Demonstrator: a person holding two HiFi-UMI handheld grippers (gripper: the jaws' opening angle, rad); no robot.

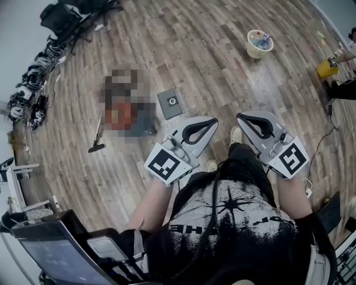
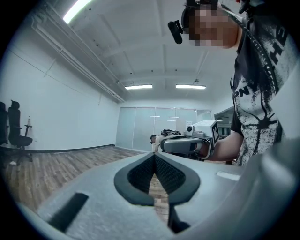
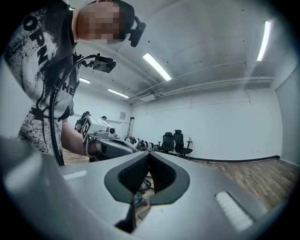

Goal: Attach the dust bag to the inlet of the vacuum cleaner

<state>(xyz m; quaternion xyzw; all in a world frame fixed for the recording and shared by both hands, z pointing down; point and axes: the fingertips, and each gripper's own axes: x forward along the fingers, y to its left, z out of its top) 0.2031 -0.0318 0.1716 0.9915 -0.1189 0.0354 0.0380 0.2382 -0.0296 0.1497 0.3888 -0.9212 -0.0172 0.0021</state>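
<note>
The dust bag (image 1: 169, 103), a flat grey square with a round hole, lies on the wooden floor well ahead of me. Just left of it sits the vacuum cleaner (image 1: 146, 127), red and dark, mostly under a mosaic patch. I stand holding both grippers level at waist height, far above both. My left gripper (image 1: 214, 121) is shut and empty, its ribbed pads meeting at the tips (image 2: 153, 154). The right gripper (image 1: 240, 118) is likewise shut with nothing in it (image 3: 149, 153). Each gripper view shows the other gripper (image 2: 187, 143) (image 3: 105, 140) across from it.
A black vacuum wand with a floor nozzle (image 1: 97, 136) lies left of the cleaner. A pale bucket (image 1: 260, 43) stands far ahead at the right. Another person (image 1: 342, 72) sits at the right edge. Office chairs (image 1: 72, 16) and gear line the left wall.
</note>
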